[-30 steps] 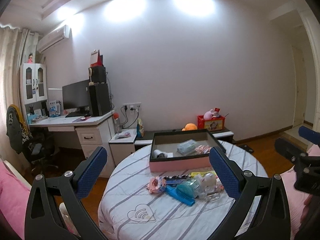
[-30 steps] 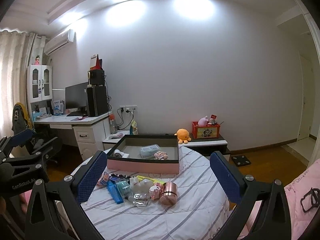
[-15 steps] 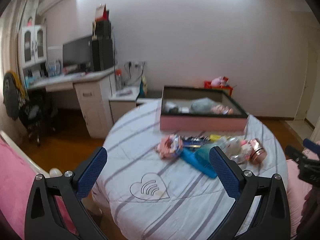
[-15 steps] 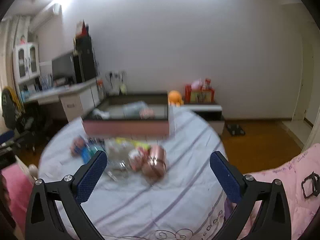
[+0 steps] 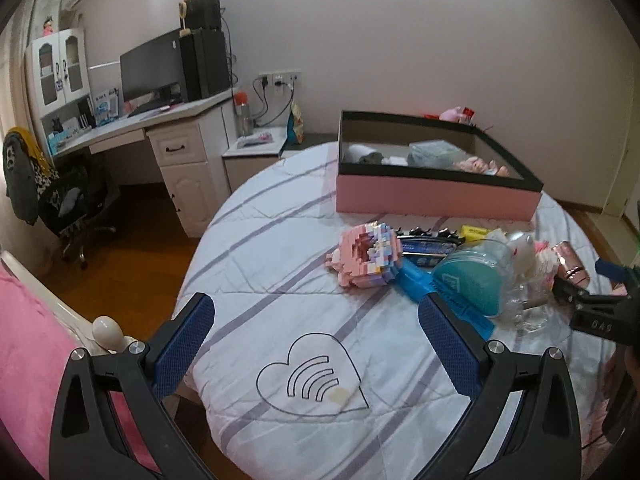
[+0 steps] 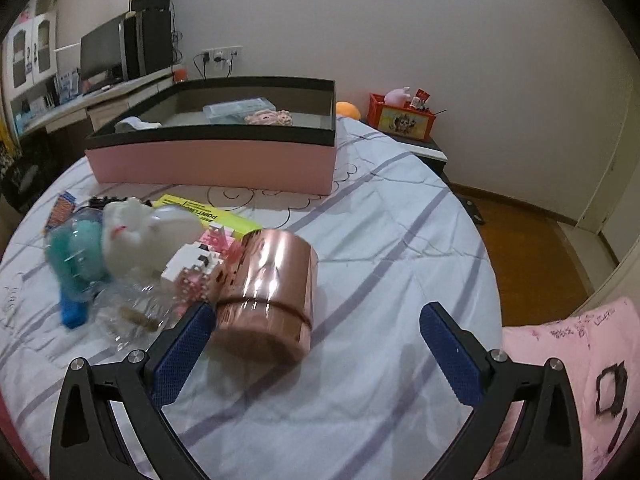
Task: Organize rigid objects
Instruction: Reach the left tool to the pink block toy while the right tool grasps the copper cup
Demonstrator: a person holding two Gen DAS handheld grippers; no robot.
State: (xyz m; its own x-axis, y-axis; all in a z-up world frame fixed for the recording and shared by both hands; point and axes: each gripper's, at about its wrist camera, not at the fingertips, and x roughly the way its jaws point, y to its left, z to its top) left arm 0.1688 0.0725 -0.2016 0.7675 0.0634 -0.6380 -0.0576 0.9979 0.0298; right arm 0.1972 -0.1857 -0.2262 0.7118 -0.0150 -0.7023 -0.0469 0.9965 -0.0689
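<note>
A pink box with a black rim (image 5: 436, 200) (image 6: 208, 162) stands at the far side of the round table and holds a few items. In front of it lies a pile: a pink brick model (image 5: 370, 256), a teal case (image 5: 470, 280), a blue comb (image 5: 416, 284), a white plush (image 6: 132, 232) and a rose-gold canister (image 6: 268, 288) on its side. My left gripper (image 5: 316, 340) is open above the heart print, short of the pile. My right gripper (image 6: 316, 344) is open, its left finger beside the canister.
The table wears a white striped cloth (image 5: 280, 272). A desk with a monitor (image 5: 152, 68) and a chair (image 5: 68, 200) stand at the left. Pink bedding (image 6: 572, 368) lies at the right. A red toy crate (image 6: 404, 120) sits behind the table.
Both grippers have come down and closer to the table. The right one now hangs just behind the rose-gold canister. Both stay open.
</note>
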